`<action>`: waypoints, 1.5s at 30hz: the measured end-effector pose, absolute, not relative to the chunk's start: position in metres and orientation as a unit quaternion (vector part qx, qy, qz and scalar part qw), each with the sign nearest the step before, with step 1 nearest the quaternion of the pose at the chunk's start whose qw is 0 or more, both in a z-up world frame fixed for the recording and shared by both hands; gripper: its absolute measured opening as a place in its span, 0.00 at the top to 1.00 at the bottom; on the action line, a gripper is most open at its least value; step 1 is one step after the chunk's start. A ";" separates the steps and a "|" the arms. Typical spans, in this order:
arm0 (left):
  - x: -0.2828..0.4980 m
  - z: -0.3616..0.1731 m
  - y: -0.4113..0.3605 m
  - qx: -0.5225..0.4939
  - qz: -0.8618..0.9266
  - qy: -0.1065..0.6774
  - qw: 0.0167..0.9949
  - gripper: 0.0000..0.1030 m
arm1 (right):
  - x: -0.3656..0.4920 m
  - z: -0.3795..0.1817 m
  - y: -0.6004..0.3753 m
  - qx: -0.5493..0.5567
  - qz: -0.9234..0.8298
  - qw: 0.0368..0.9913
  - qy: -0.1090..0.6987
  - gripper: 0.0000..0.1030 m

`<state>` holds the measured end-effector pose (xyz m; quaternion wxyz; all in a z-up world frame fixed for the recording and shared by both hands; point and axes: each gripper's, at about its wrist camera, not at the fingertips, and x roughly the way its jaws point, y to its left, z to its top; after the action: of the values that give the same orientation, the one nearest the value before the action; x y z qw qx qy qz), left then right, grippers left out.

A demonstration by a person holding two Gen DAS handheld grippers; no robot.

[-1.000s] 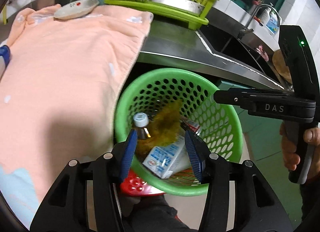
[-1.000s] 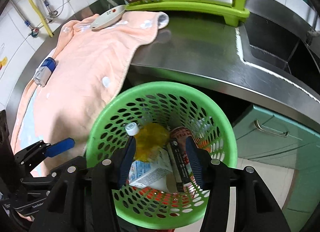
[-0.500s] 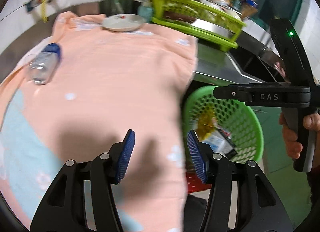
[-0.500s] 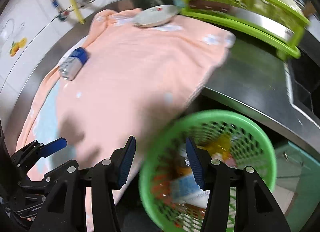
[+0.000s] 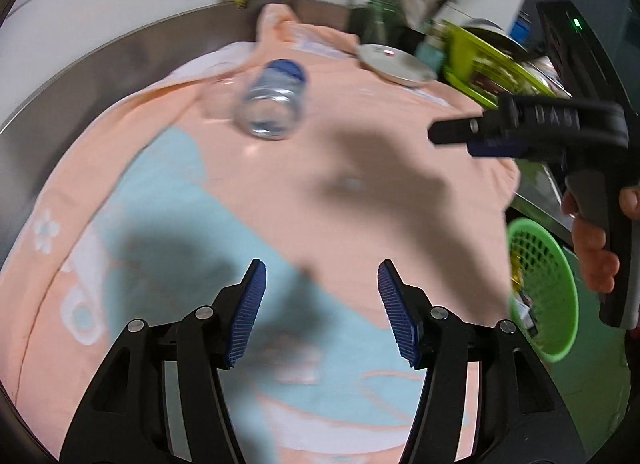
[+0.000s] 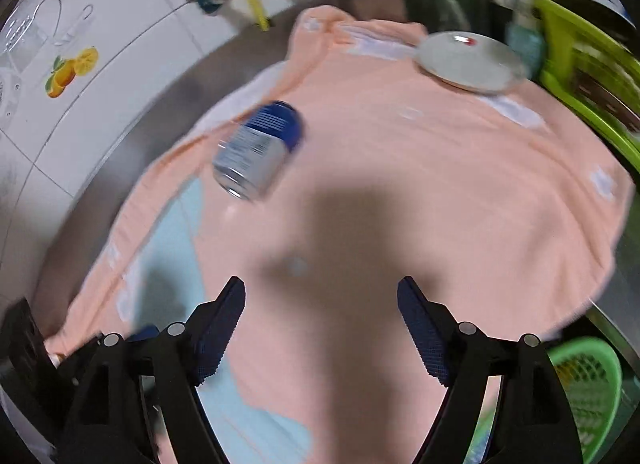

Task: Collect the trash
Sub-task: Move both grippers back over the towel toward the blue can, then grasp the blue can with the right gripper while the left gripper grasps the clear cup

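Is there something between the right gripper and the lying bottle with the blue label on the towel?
Nothing visible blocks it. The right gripper is open above the bare peach towel, and the bottle lies on its side ahead and to the left. The white plate sits farther back, off that path.

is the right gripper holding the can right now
No: the right gripper is open with nothing between its jaws, and the can lies apart from it on the peach towel.

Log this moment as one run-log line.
left gripper: open | right gripper: open | bottle: lying on towel | basket: holds trash
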<state>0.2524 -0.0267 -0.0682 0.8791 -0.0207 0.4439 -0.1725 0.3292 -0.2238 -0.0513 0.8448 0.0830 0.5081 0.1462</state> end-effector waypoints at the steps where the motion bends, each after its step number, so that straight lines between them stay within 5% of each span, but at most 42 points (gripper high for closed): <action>1: 0.256 -0.070 -0.017 -0.026 -0.166 0.445 0.880 0.43 | 0.339 -0.052 -0.213 0.087 0.152 0.842 0.511 0.25; 24: 0.276 -0.087 0.070 -0.070 -0.103 0.450 0.884 0.43 | 0.475 -0.097 -0.145 0.202 0.121 0.803 0.547 0.24; 32: 0.287 -0.086 0.068 -0.067 -0.099 0.452 0.884 0.43 | 0.486 -0.117 -0.139 0.214 0.132 0.787 0.563 0.34; 45: 0.355 -0.075 0.042 -0.048 -0.082 0.451 0.888 0.43 | 0.455 -0.111 -0.172 0.194 0.167 0.792 0.554 0.36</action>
<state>0.3551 0.0416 -0.0753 0.8877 -0.0484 0.4506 -0.0818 0.4547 -0.1717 -0.1106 0.7924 0.1945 0.5536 0.1666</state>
